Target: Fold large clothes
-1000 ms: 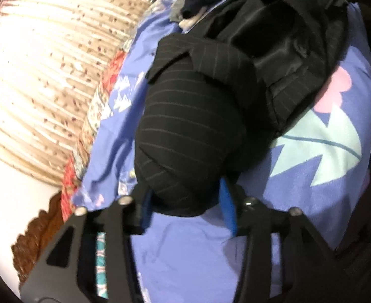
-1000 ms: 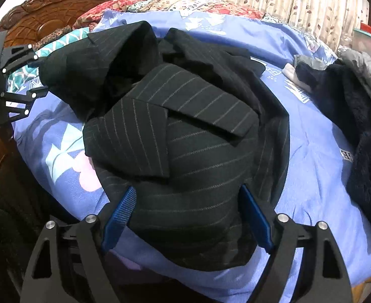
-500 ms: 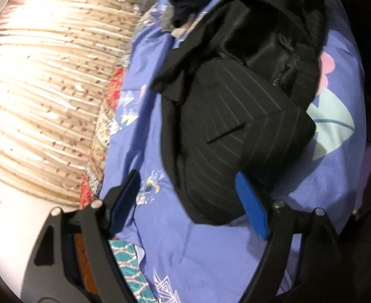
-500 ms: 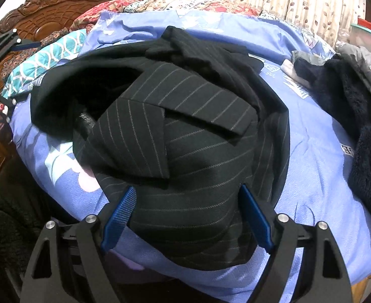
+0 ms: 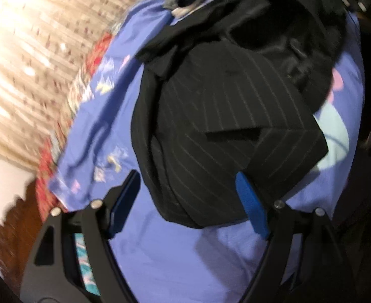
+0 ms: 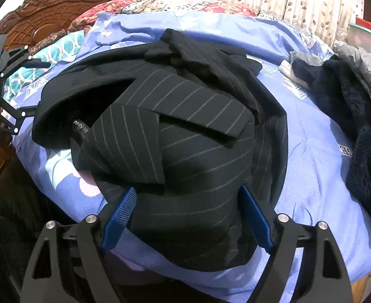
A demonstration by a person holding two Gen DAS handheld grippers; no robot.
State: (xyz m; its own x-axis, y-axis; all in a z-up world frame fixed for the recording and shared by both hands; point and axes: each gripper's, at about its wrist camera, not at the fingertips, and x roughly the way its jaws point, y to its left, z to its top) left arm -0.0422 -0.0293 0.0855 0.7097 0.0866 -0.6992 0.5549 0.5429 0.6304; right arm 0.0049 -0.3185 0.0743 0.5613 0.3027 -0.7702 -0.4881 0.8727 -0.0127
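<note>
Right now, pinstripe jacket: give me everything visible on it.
The pinstripe jacket is black with thin pale stripes, a suit-type woven cloth with shiny dark lining and a small label showing at its open side. It lies loosely bunched, lapel flaps folded over on top, on the blue printed bedsheet. The left gripper is open with the hem lying between its fingers, ungripped. The right gripper straddles the near edge, pads apparently not pressing.

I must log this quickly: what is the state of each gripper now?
Left gripper: open, holding nothing.
Right gripper: fingers wide around the pinstriped jacket; grip cannot be told.
</note>
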